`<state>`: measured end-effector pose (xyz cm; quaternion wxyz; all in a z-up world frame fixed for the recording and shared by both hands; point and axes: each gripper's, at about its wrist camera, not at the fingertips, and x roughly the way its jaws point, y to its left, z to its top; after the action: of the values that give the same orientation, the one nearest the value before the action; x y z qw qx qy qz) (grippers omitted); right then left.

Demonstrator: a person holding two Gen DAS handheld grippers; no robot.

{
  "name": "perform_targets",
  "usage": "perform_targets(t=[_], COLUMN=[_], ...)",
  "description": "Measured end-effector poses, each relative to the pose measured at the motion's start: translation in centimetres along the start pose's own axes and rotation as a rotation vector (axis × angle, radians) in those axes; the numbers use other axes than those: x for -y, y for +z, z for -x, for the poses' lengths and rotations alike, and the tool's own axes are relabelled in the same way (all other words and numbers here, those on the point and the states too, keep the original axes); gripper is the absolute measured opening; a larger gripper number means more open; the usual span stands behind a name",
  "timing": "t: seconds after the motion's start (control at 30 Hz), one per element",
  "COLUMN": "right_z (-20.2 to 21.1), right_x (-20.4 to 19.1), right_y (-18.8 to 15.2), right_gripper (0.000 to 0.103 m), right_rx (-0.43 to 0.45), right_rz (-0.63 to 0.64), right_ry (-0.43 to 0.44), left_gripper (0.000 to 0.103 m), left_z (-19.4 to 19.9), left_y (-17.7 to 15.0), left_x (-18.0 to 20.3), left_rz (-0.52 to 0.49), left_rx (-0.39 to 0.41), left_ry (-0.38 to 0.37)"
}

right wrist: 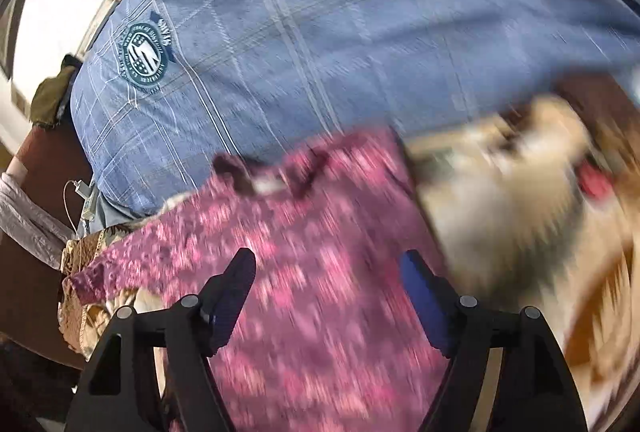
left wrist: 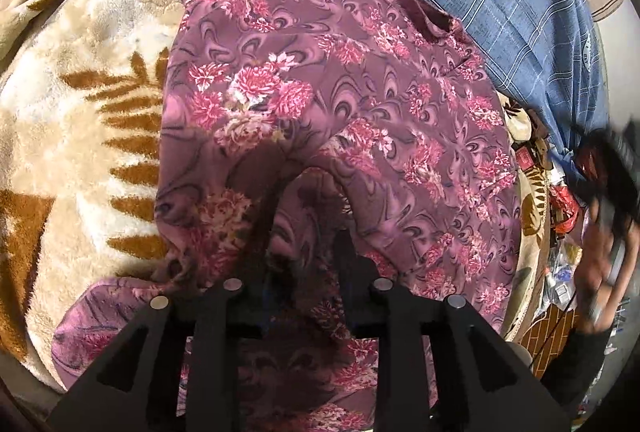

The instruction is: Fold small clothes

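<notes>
Left gripper (left wrist: 308, 232) I see pinching a fold of the floral garment (left wrist: 340, 92); right gripper (right wrist: 328, 284) spread wide above that garment, pads touching nothing. Garment lies on the beige blanket (left wrist: 72, 112), blue checked pillow (right wrist: 320, 32) beyond it

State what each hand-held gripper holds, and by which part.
Left hand-held gripper: a raised fold of the floral garment. Right hand-held gripper: nothing, open above it.
</notes>
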<state>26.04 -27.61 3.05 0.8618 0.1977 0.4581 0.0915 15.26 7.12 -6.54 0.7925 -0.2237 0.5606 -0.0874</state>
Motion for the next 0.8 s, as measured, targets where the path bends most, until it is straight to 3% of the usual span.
perform_targets(t=[0.07,0.1,0.17,0.27,0.33,0.37,0.43,0.5,0.6,0.67,0.73,0.77,0.8], right_z=[0.6,0.2,-1.9,-4.7,-5.2,-5.0,-3.3,-1.4,-2.8,-4.4,-3.2,-1.9,-0.2], right_x=[2.8,4.3,6.0,8.2,8.8,8.8,8.6,8.6,8.3,8.6,7.9,7.2,6.2], right_y=[-2.2,-3.3,-4.4,-4.6,-4.5,-4.4,-4.3,-4.2,-4.3,-4.5,-4.9,-5.1,-5.4], right_gripper=[0.069,0.055,0.044,0.032,0.007,0.004,0.004,0.004,0.005,0.009,0.013,0.026,0.051], right_rx=[-0.010,-0.033,-0.090,-0.106,-0.084,-0.073,-0.025,0.026,-0.015,-0.082,-0.057,-0.024,0.019], right_rz=[-0.091,-0.134,-0.197,-0.308,-0.336,-0.340,-0.323,-0.302,-0.286,-0.241,-0.226,-0.216,-0.199], right_ry=[-0.018,-0.026,-0.009,-0.065,-0.045,-0.039,-0.059,-0.089,-0.160,-0.214,-0.208,-0.207,-0.203], left_gripper=[0.024,0.024,0.024,0.005,0.005,0.005,0.005,0.005,0.006,0.006,0.010,0.014,0.026], left_z=[0.0,0.0,-0.1,-0.1,0.5,0.9,2.1,2.2,0.2,-0.4,0.5,1.2,2.0], left_y=[0.0,-0.1,-0.1,-0.1,-0.3,-0.3,-0.4,-0.4,-0.4,-0.4,-0.4,-0.4,-0.5], left_x=[0.0,0.1,0.1,0.3,0.1,0.0,0.0,0.4,0.1,-0.2,0.2,0.5,0.8], left_rz=[-0.004,-0.006,-0.007,-0.024,-0.011,-0.003,-0.004,-0.028,-0.020,0.003,-0.035,-0.060,-0.081], left_rx=[0.008,0.013,0.016,0.025,0.037,0.045,0.065,0.065,0.022,0.014,0.046,0.075,0.111], left_ry=[0.004,0.006,0.009,0.020,0.006,-0.009,-0.051,-0.038,0.058,0.053,0.050,0.056,0.065])
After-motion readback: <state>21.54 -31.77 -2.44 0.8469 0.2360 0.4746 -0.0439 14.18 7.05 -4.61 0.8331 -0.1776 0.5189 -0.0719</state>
